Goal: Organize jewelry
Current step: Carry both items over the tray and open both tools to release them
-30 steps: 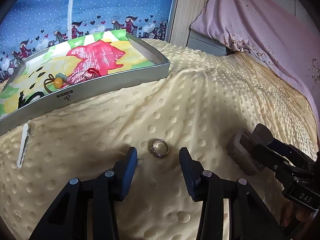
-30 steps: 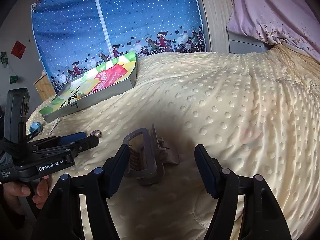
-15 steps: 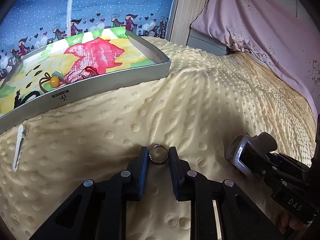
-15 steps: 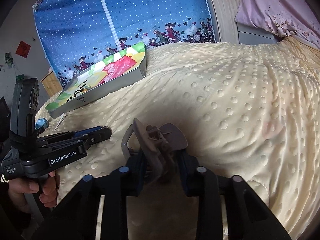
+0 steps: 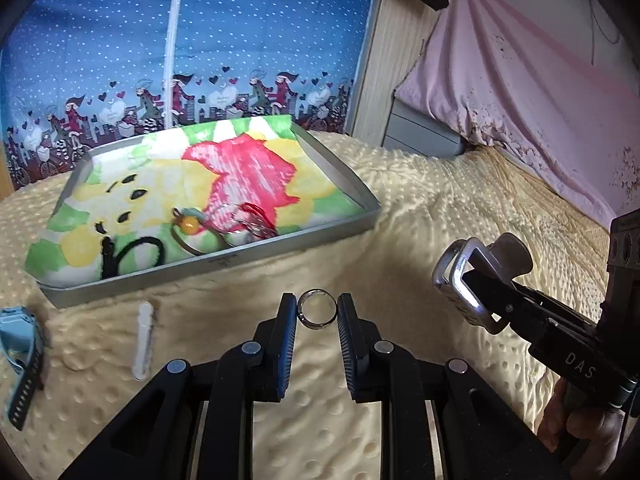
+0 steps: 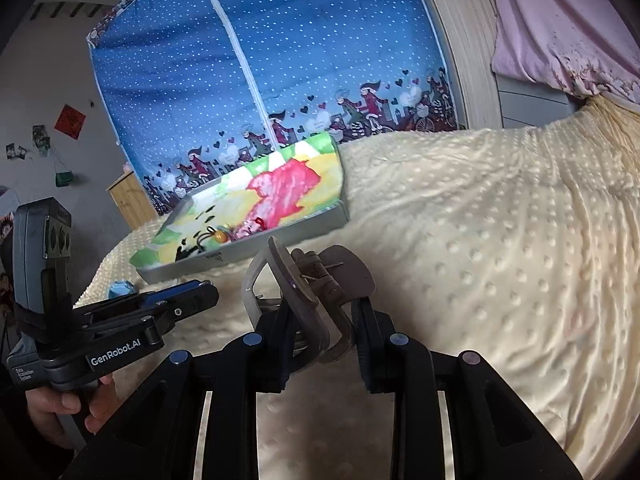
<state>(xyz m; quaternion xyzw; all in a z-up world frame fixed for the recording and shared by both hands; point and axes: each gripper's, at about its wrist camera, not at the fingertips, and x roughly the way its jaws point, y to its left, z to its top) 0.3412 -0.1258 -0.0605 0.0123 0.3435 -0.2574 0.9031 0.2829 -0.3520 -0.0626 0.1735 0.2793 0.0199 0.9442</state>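
Left gripper (image 5: pixel 317 314) clamped on the ring (image 5: pixel 317 313), right gripper (image 6: pixel 322 320) on the hair clip (image 6: pixel 304 296): carry level to the tray (image 5: pixel 336 236) at eleven o'clock.

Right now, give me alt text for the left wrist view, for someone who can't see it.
The left gripper pinches a silver ring upright above a yellow dotted blanket. Behind sits a gray tray with a colorful liner and jewelry; at right, the right gripper holds a metallic hair claw.
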